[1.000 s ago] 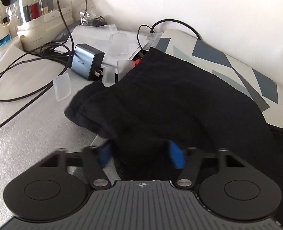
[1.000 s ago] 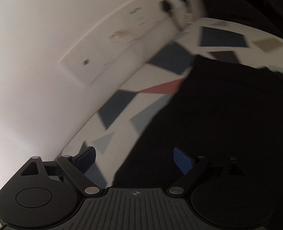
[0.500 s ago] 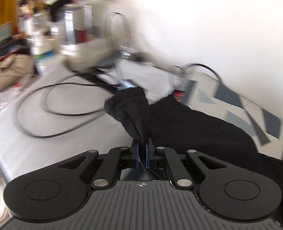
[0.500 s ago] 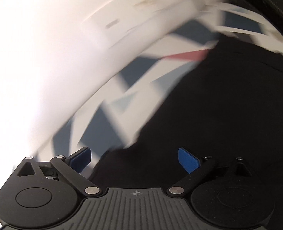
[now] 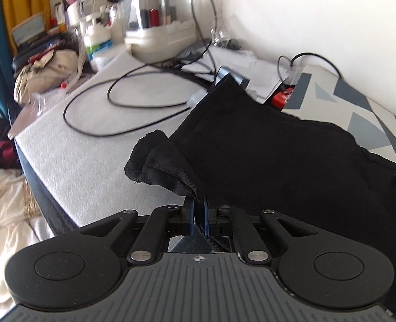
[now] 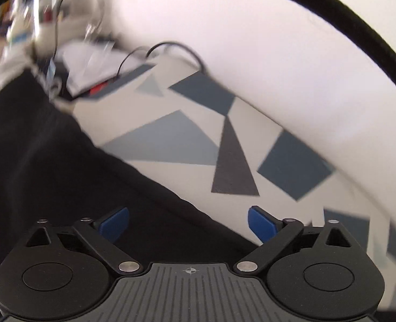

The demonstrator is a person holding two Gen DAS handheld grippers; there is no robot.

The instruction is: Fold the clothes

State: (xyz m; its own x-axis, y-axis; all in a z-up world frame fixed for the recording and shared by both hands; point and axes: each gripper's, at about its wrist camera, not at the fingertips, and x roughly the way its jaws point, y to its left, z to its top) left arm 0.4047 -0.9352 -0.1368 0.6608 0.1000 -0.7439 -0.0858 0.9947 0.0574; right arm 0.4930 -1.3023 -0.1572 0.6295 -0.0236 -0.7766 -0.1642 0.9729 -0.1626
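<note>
Left gripper (image 5: pixel 197 216): I am pinching a gathered edge of the black woven cotton garment (image 5: pixel 265 155) between my blue pads, which are drawn together on the cloth with only the fabric between them.
Garment position: it is lying spread over the pale grey textured tabletop (image 5: pixel 71 145) and partly over the cream mat printed with grey and blue triangles (image 5: pixel 359 107); the rolled hem end is lifting towards my left tool.
Right gripper (image 6: pixel 188 222): I am holding it with the blue pads spread wide apart and nothing between them, hovering over the garment's straight edge (image 6: pixel 155 185) where it is meeting the patterned mat (image 6: pixel 198 123).
Progress: I am judging the fold as barely started. One edge is being held up; no finished crease is showing, and the cloth is lying loose and rumpled. The second grasp, the carry-over and the flattening all appear to be left.
Left view only: it is showing the looped black cables (image 5: pixel 122 102), the white appliance with a clear dome (image 5: pixel 155 32), the red item (image 5: pixel 283 98) by the mat, and the clutter beyond the table edge.
Right view only: it is showing the mat's pattern up close against the white wall (image 6: pixel 251 40), and a thick black cord (image 6: pixel 332 8) arcing overhead; its far left is too blurred for me to itemise.
</note>
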